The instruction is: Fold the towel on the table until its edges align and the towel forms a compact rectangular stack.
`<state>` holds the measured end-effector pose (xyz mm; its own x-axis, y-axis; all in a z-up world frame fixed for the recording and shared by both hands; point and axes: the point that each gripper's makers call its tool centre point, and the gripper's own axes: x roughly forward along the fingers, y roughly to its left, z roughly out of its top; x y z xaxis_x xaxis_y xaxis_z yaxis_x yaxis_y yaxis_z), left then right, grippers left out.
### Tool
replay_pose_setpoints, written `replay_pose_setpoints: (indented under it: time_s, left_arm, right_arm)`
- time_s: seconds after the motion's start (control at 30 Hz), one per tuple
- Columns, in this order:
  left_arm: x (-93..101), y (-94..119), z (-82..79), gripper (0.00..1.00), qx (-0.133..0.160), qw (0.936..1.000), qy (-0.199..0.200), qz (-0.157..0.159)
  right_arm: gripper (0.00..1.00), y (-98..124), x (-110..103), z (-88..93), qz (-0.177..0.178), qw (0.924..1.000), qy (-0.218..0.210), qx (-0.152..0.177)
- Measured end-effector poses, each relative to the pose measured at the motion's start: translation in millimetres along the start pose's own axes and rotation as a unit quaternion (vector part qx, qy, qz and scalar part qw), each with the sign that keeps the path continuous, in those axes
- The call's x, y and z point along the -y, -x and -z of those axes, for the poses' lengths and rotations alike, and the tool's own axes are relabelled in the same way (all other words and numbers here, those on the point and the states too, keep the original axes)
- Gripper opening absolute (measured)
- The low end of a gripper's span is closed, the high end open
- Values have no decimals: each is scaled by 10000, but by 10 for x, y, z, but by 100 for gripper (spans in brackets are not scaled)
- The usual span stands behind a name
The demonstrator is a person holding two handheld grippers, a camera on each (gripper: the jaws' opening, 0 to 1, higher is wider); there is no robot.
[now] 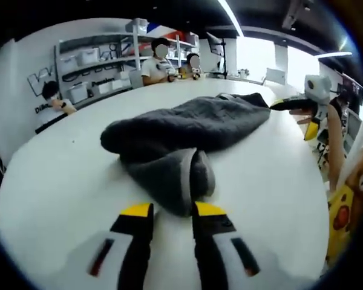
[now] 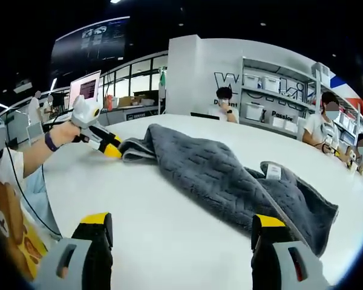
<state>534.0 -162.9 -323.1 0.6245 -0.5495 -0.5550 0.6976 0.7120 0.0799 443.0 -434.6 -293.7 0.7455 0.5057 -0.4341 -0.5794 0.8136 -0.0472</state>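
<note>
A dark grey towel [image 1: 187, 124] lies bunched in a long strip across the white table [image 1: 60, 175]. My left gripper [image 1: 172, 209] is shut on the towel's near corner, which bulges up between its yellow tips. In the right gripper view the same left gripper [image 2: 112, 148], held by a hand, pinches the far end of the towel [image 2: 212, 169]. My right gripper [image 2: 183, 222] is open, jaws wide apart, and its right jaw sits at the edge of the towel's near end. In the left gripper view the right gripper [image 1: 292, 119] hovers open at the towel's far end.
The white table [image 2: 157, 241] is broad, with bare surface on both sides of the towel. Several people sit at its far edge [image 1: 169, 66]. Shelves with white bins [image 1: 91, 66] stand behind them. The operator's sleeve and arm [image 2: 30, 154] reach in from the left.
</note>
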Motion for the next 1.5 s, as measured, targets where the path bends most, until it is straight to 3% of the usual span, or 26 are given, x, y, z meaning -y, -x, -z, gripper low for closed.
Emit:
replay_pose_setpoints:
  time_s: [0.53,0.7,1.03,1.23,1.5]
  left_arm:
    - [-62,-38,18,8,-62,10000,7,30]
    - [-213,70,-104,7,33,9997,-144,-171]
    - [-636,421,-460,6,276,9945,-523,-863]
    - [-792,598,-536,5,355,9916,-564,-1105]
    - [-929,914,-815,5,696,9826,-803,-1522]
  right_arm:
    - [100,7,-3,3,-9,10000,17,-24]
    - [100,7,-10,6,-28,10000,37,-34]
    - [100,4,-16,15,-31,10000,27,-31]
    - [100,16,-3,29,5,10000,10,-43]
    - [100,14,-29,21,-17,10000,32,-35]
